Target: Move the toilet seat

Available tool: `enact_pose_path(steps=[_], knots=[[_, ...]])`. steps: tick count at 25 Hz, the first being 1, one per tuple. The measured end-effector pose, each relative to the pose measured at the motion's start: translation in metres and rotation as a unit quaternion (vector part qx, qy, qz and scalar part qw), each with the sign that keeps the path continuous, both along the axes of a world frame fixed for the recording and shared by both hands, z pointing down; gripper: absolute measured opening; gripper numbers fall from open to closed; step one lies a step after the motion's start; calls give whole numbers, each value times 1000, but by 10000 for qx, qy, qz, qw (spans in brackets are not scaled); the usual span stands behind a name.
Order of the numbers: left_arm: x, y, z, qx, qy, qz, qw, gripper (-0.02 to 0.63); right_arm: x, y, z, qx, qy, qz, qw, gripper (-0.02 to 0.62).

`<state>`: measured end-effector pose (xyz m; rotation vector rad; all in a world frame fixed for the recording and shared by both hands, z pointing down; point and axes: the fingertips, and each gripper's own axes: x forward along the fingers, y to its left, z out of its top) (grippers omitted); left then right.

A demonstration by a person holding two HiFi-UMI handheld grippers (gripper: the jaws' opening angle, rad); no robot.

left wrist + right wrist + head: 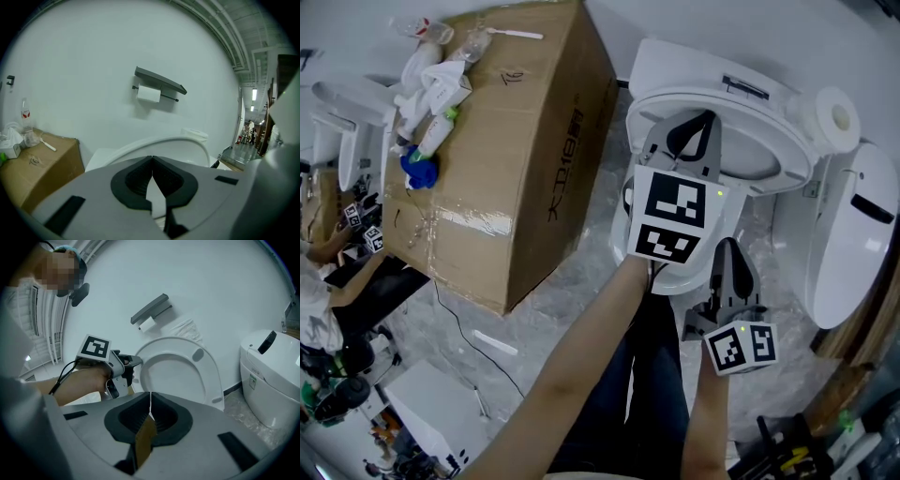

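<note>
Over the bowl, tipped back toward the cistern (694,66), the toilet seat (206,376) stands raised, its underside and two small bumpers facing the right gripper view. The left tongs (152,161) are closed tip to tip with nothing pinched between them, and in the right gripper view their nose sits right at the seat's left rim; whether it actually touches the plastic I cannot tell. The right tongs (150,397) are closed too and hang back, well clear of the seat, with only a brown sliver (144,439) that I cannot identify showing through the slot below the tips. The seat looks like a stiff, smooth plastic ring, light enough to swing but glossy and likely slippery, and pivoting on hinges at its base. It would probably drop hard once past upright. A pinch across the rim near the free edge, far from the hinges, looks the surest hold. Closed tongs could also hook or nudge that edge, if the descent is kept slow.
</note>
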<state>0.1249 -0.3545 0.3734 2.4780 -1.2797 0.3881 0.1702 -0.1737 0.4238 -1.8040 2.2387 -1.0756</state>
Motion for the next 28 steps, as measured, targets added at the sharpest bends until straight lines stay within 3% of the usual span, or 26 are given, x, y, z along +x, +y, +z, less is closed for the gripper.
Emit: enact_pose_path(steps=[13,18,22,28], knots=[[-22,61,27,-305,-134,40,9994,17,-3,3,-7,61,187,34,9998,15],[-38,87,33,-406,-141,-63,9991,17,-7,10,-11,-132,331,60,9993,15],[-42,111,34,-399,-286,-26,9988,17,-7,17,-12,50,260,49,9996,15],[-42,149,36,-514,-189,37,9985,17,-11,30,-13,-96,390,91,9991,15]])
